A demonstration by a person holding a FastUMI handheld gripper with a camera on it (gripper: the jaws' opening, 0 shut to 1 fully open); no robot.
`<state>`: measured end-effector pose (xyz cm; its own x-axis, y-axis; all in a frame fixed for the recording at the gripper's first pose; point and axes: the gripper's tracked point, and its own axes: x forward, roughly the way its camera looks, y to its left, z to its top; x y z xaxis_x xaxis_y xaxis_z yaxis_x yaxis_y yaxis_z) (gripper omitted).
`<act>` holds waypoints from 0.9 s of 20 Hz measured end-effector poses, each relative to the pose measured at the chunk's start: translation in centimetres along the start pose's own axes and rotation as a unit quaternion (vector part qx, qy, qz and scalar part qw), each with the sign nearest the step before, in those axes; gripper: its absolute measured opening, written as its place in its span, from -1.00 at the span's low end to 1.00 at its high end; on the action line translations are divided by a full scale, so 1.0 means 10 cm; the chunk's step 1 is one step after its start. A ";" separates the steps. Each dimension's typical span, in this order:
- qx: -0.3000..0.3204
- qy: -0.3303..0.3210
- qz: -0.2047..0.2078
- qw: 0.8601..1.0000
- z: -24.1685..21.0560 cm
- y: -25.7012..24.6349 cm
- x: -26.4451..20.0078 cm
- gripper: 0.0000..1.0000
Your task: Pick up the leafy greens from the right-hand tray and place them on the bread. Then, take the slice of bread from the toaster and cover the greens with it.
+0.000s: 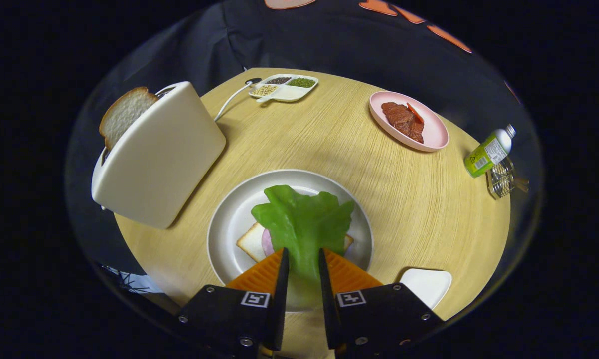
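Observation:
The leafy greens [302, 219] are a flat green lettuce leaf whose stem end sits between my fingers. My gripper [303, 255] is shut on that stem. The leaf spreads ahead of the fingers over a slice of bread [250, 243] topped with a pink round slice [267, 243], both on a white round plate [229, 219]. I cannot tell whether the leaf rests on the bread. A white toaster [157, 159] stands to the left beyond the plate, with a bread slice [123, 114] sticking up from its slot. To the right of my fingers lies a small white tray [427, 284].
The round wooden table [329, 144] also carries a pink plate [436, 137] with red meat at the far right, a green bottle [488, 152] beside a wire holder [501, 182], and a divided dish of grains [284, 88] at the back. The toaster's cord [229, 102] runs back.

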<state>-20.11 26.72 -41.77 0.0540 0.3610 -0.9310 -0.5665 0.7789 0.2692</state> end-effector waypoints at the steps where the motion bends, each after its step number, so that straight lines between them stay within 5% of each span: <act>1: 0.004 -0.010 0.002 1.000 0.04 0.00 -0.02 -0.17; 5: 0.030 -0.045 0.010 0.998 0.24 0.02 -0.18 0.50; 11: 0.014 -0.084 -0.027 0.996 0.72 0.07 -0.64 0.92; 18: 0.003 -0.073 -0.008 0.997 1.26 0.64 -0.93 0.96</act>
<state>-13.87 34.79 -28.34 0.1827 0.4195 -0.8892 -0.5599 0.7878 0.2566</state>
